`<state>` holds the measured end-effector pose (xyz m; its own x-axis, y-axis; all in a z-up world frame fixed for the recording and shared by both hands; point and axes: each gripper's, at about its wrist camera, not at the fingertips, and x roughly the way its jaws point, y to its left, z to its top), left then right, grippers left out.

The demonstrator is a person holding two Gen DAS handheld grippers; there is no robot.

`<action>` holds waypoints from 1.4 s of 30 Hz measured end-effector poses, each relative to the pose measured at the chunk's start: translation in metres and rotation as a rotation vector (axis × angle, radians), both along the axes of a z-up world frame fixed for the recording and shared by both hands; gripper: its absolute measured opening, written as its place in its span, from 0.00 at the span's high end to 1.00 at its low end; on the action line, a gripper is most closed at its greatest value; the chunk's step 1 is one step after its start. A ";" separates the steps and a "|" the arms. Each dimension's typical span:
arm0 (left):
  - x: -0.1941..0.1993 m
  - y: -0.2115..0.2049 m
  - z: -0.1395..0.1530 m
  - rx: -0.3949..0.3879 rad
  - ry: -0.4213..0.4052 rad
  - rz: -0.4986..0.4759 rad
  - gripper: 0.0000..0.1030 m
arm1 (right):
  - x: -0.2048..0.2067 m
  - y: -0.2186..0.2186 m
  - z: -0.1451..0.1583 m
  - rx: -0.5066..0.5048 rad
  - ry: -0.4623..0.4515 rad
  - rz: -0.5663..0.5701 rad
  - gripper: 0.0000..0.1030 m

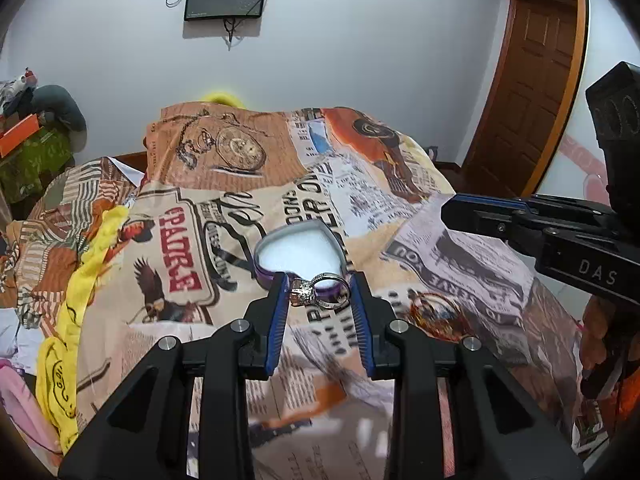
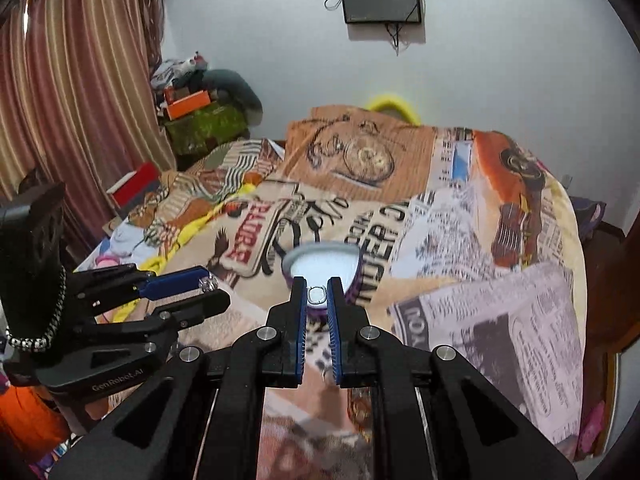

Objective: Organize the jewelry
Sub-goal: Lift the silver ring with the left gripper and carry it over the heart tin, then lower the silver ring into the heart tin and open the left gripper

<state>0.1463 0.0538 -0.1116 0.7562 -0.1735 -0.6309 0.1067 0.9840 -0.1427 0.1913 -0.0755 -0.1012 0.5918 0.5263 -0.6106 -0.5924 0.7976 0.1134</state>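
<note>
Above the patterned bedspread (image 1: 472,240), two hand-held grippers are each raised clear of the cloth with a piece of jewelry between the pads. Left gripper (image 1: 320,288): jaws part-way closed, pinching a silver ring with a stone cluster (image 1: 318,288), the band lying across the gap and the setting against the left pad. Right gripper (image 2: 317,294): jaws pressed almost together on a small silver ring (image 2: 317,294), seen nearly edge-on, so its form is hard to read. Centre, just beyond both sets of fingertips: a heart-shaped box (image 1: 298,254) with purple sides and a white lining, standing open on the bedspread; its lining looks bare as far as both views show, though the near part is hidden behind the grippers. Right of the left gripper, near it on the cloth: a thin red-and-gold bangle (image 1: 440,316), not held. A beaded bracelet (image 2: 36,342) hangs about the left gripper's body in the right wrist view. Stage of the task, judged from this layout: both rings are picked up, neither is yet in the box; placing them there, and dealing with the bangle, appear to remain. No lid for the box is visible.
</note>
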 end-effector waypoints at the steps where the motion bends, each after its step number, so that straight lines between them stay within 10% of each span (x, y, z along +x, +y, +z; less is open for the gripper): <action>1: 0.002 0.001 0.000 0.003 -0.002 0.003 0.70 | 0.002 0.001 0.000 0.004 0.001 0.000 0.91; 42: 0.121 0.024 -0.070 0.004 0.191 -0.023 0.70 | 0.117 0.051 -0.079 -0.068 0.320 0.044 0.91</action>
<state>0.2674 0.0774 -0.1815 0.6184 -0.1865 -0.7634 0.1002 0.9822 -0.1587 0.3080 -0.0242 -0.1799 0.3416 0.4990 -0.7964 -0.5693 0.7841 0.2472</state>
